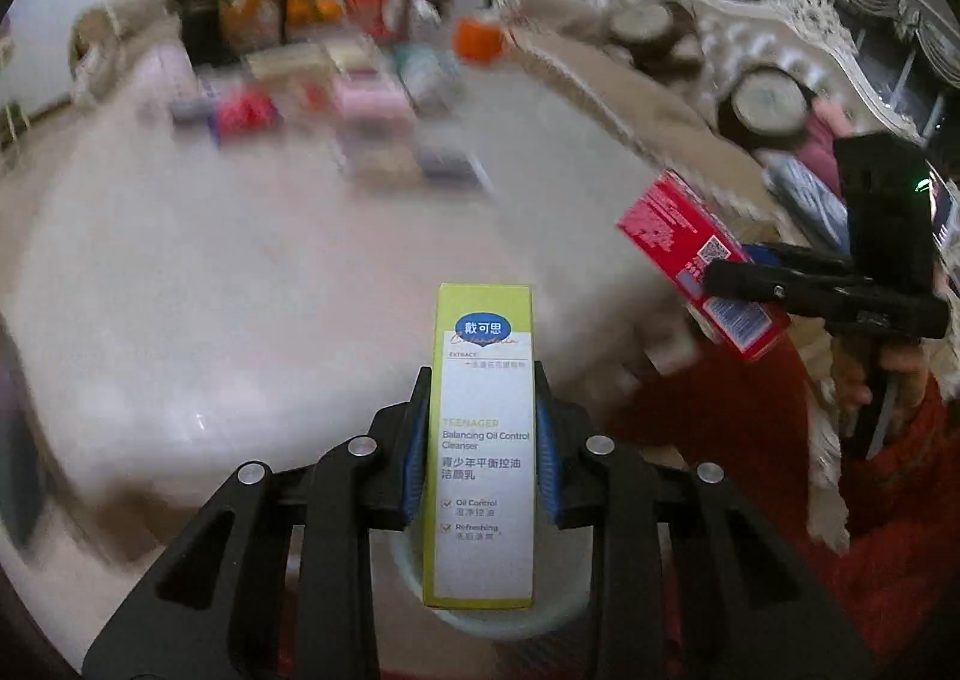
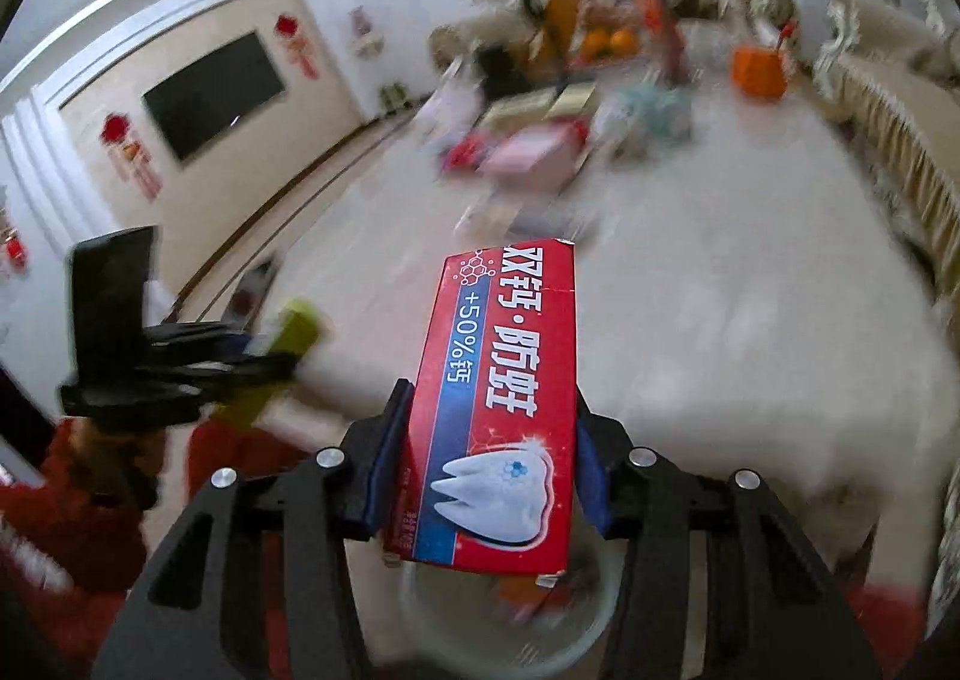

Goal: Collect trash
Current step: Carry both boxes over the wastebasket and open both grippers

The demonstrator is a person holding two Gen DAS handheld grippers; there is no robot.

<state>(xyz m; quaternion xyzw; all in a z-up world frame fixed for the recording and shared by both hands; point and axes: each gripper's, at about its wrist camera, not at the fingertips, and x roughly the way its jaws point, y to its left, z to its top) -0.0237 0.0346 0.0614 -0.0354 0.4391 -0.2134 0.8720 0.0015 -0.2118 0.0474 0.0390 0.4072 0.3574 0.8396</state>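
Observation:
My left gripper (image 1: 483, 398) is shut on a tall yellow-green cleanser box (image 1: 483, 440), held upright between its blue pads. My right gripper (image 2: 492, 428) is shut on a red toothpaste box (image 2: 510, 398) with a tooth picture. Each gripper shows in the other's view: the right one holding the red toothpaste box (image 1: 702, 266) at the right of the left wrist view, the left one with the yellow-green cleanser box (image 2: 282, 356) at the left of the right wrist view. A pale round bin (image 2: 510, 614) sits below the held boxes; its rim (image 1: 498, 614) also shows under the cleanser box.
A white table (image 1: 270, 290) carries several blurred boxes and packets (image 1: 336, 104) at its far end, with an orange cup (image 2: 759, 71) and fruit (image 2: 609, 44). Ornate chairs (image 1: 750, 56) line the right side. A person's red sleeve (image 1: 888, 470) is at the right.

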